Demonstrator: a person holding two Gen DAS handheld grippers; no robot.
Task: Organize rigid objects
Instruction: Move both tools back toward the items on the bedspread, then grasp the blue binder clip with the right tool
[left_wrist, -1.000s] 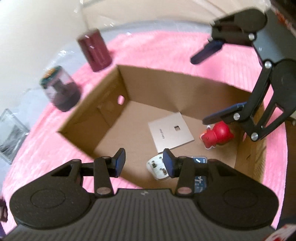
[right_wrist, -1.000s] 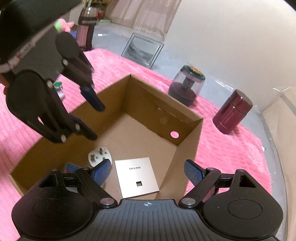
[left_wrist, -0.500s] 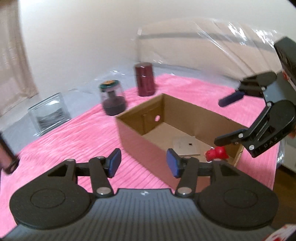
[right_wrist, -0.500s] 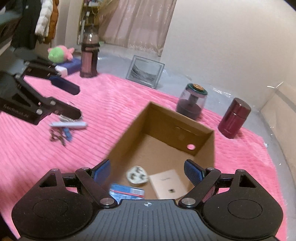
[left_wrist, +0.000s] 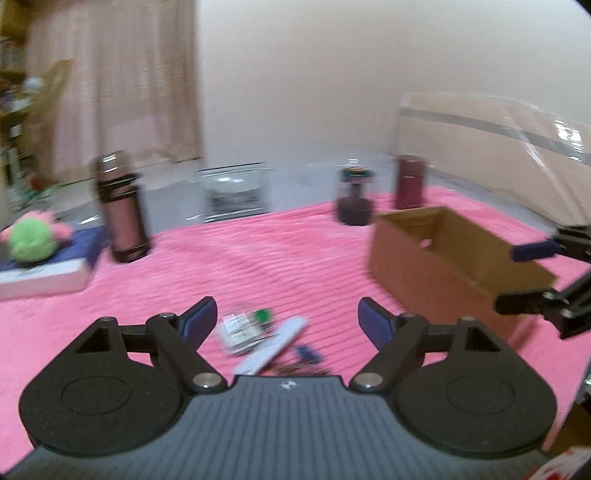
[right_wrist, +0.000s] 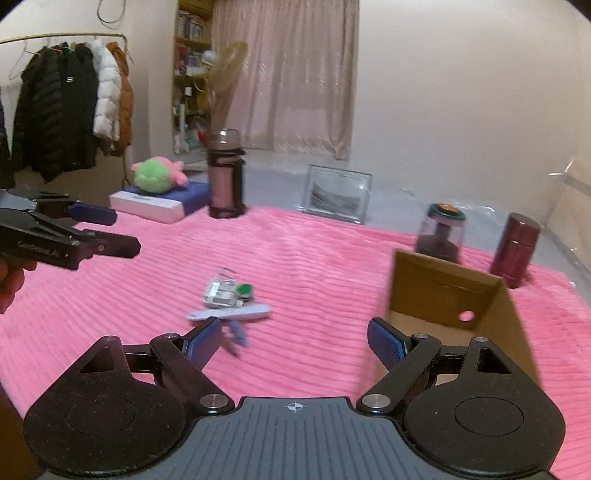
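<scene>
Both the left gripper (left_wrist: 284, 323) and the right gripper (right_wrist: 294, 339) are held with jaws spread, empty. A blurred cluster, seemingly a clear packet (right_wrist: 220, 293) and a white bar (right_wrist: 229, 314), lies on the pink ribbed blanket (right_wrist: 314, 258), left of the open brown cardboard box (right_wrist: 450, 291).
</scene>
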